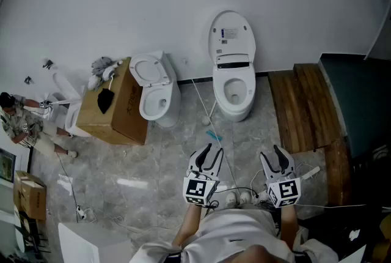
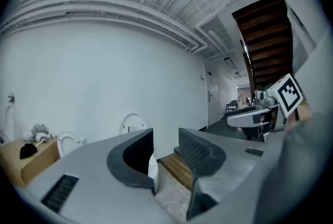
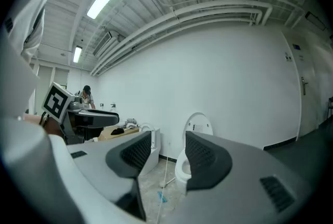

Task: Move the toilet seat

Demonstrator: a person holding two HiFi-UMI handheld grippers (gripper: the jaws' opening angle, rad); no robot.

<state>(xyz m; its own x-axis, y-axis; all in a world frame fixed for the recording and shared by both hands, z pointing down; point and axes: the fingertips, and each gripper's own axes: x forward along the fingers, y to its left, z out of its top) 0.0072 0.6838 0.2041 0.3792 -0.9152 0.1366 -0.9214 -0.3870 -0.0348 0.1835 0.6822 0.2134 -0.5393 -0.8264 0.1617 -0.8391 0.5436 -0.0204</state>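
1. Two things could pass for the toilet seat [image 1: 222, 94]. I take it to be the ring lying flat on the bowl of the toilet straight ahead of the right gripper [image 1: 278, 161] and well apart from it. The ring is hard to tell from the bowl rim here, so a jaw could land on porcelain instead.
2. Its oval runs lengthwise away from the grippers. The hinge end is far, by the wall, and the free front end points back toward them. A lift taken off-centre would probably twist the hinge.
3. Just beyond it the lid [image 1: 232, 38] stands upright against the wall. A seat swung up fast would likely slap it.
4. Ahead and left of the left gripper [image 1: 206, 159] stands a second toilet [image 1: 160, 103] with its own seat raised. Walking to that one would be the wrong target.
5. On the floor between the grippers and the bowl trails a white cable [image 1: 203, 101], which could trip the person on the approach.
6. Both grippers have their jaws drawn together with nothing between them. They must spread before they reach the rim, or they will only bump it.
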